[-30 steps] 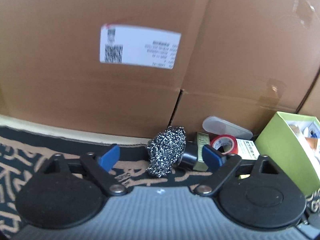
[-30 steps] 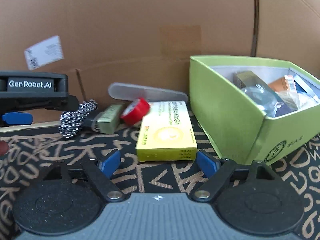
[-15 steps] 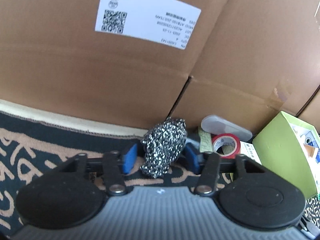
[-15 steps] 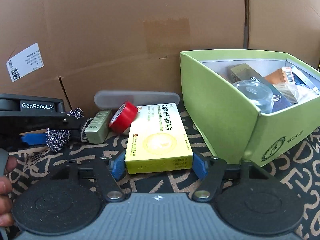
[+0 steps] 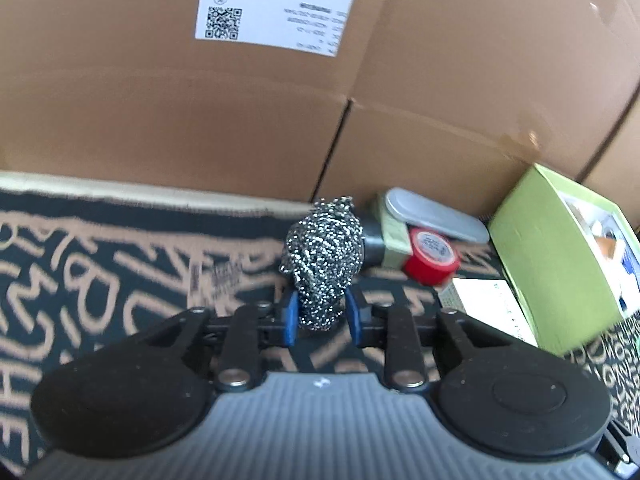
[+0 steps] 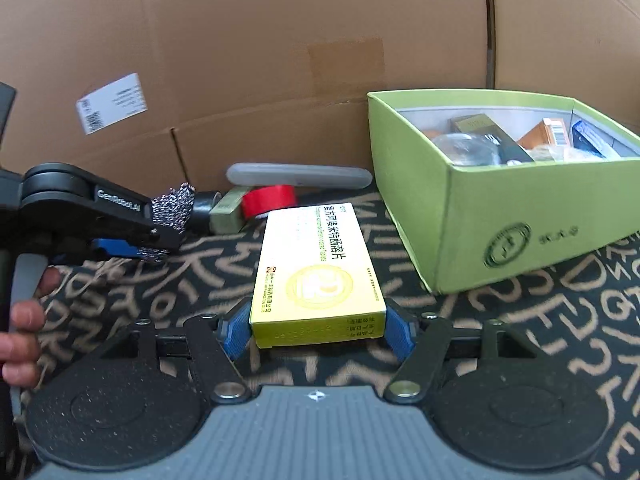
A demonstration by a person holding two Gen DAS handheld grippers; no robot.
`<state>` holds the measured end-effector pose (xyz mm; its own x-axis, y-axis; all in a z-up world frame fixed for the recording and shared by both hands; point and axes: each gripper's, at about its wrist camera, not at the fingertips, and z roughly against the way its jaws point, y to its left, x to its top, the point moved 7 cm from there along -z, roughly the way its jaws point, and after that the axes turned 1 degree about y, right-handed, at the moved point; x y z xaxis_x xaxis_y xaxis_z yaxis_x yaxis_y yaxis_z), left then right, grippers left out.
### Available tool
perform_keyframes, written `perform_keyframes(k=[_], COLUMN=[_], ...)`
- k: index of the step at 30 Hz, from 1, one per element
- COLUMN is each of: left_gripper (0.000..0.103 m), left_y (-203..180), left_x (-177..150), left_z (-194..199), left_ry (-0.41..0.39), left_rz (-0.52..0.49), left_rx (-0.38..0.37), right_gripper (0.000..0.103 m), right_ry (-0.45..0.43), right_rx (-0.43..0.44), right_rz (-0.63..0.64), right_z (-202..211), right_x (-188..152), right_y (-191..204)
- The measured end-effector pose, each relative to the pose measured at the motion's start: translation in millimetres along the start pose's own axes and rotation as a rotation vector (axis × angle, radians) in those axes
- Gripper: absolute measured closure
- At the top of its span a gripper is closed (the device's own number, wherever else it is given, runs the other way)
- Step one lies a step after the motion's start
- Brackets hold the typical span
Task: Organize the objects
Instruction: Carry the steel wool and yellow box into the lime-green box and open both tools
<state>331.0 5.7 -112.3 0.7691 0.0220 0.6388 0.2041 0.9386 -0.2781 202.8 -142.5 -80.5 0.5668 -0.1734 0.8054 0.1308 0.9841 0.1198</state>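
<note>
Done: green box [image 6: 500,216] at two o'clock already holds several items.
Now: our left gripper [image 5: 322,316] has just been closing and pinches the steel-wool scourer [image 5: 324,256]; our right gripper [image 6: 318,326] clamps the yellow medicine box [image 6: 316,272].
Left: red tape roll [image 6: 270,200], grey case [image 6: 298,176].

To your left, the patterned mat [image 5: 120,272] lies open up to the cardboard wall [image 5: 200,120], which closes off the far side. Against that wall a grey case [image 6: 300,176], red tape [image 6: 270,200] and a small olive box [image 6: 226,216] crowd together, touching. The green box [image 6: 500,216] blocks the right. Between it and the yellow box [image 6: 316,272] a narrow strip of mat stays free.
</note>
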Motion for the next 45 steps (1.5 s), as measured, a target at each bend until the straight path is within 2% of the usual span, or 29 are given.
perform_keyframes(k=[3, 7, 8, 12, 13, 15, 16, 18, 23, 25, 27, 29, 36, 37, 39, 45], left_gripper=[0.079, 0.079, 0.079, 0.078, 0.075, 0.063, 0.061, 0.049, 0.042, 0.044, 0.053, 0.055, 0.053, 0.054, 0.063, 0.068], left_y=[-14.9, -43.8, -47.0, -50.5, -53.2, -61.3, -64.4, -66.5, -76.8, -80.9, -83.5, -84.3, -80.1, -80.5, -83.1, -90.9], left_x=[-18.7, -66.9, -75.8, -112.5, -120.8, -132.7, -135.6, -132.3, -120.0, -120.6, -122.9, -125.6, -127.1, -127.1, -127.9, -130.5], left_z=[15.6, 43.3, 42.4, 80.5, 89.0, 98.7, 101.4, 104.3, 98.5, 95.0, 92.0, 90.3, 81.8, 81.3, 81.6, 88.5], left_ry=[0.02, 0.059, 0.073, 0.109, 0.122, 0.129, 0.125, 0.106, 0.07, 0.08, 0.099, 0.11, 0.126, 0.124, 0.122, 0.132], left_rz=[-0.008, -0.096, -0.121, -0.202, -0.214, -0.251, -0.266, -0.281, -0.301, -0.32, -0.331, -0.343, -0.34, -0.348, -0.37, -0.374], left_rx=[-0.03, -0.048, -0.054, -0.091, -0.104, -0.118, -0.114, -0.099, -0.068, -0.064, -0.071, -0.067, -0.044, -0.041, -0.04, -0.078], right_gripper=[0.032, 0.032, 0.032, 0.032, 0.032, 0.031, 0.031, 0.027, 0.024, 0.021, 0.02, 0.02, 0.021, 0.023, 0.031, 0.033], right_ry=[0.011, 0.017, 0.019, 0.037, 0.051, 0.079, 0.08, 0.078, 0.044, 0.03, 0.031, 0.037, 0.036, 0.036, 0.04, 0.034], right_rx=[0.045, 0.106, 0.123, 0.168, 0.177, 0.199, 0.205, 0.202, 0.215, 0.218, 0.228, 0.242, 0.282, 0.285, 0.286, 0.303], right_rz=[0.003, 0.053, 0.066, 0.146, 0.158, 0.186, 0.21, 0.227, 0.203, 0.221, 0.248, 0.272, 0.347, 0.347, 0.338, 0.292], right_z=[14.5, 44.0, 51.4, 83.2, 89.7, 100.7, 105.5, 111.4, 107.8, 106.4, 101.6, 96.4, 88.5, 87.5, 84.9, 87.3], right_x=[-8.9, -25.4, -31.3, -54.3, -60.2, -70.8, -74.1, -75.9, -64.5, -62.0, -60.1, -59.7, -59.9, -59.8, -60.9, -65.2], right_y=[-5.1, -11.1, -13.6, -26.0, -30.0, -35.6, -36.6, -39.9, -46.5, -47.3, -46.1, -44.5, -33.2, -32.3, -31.7, -39.1])
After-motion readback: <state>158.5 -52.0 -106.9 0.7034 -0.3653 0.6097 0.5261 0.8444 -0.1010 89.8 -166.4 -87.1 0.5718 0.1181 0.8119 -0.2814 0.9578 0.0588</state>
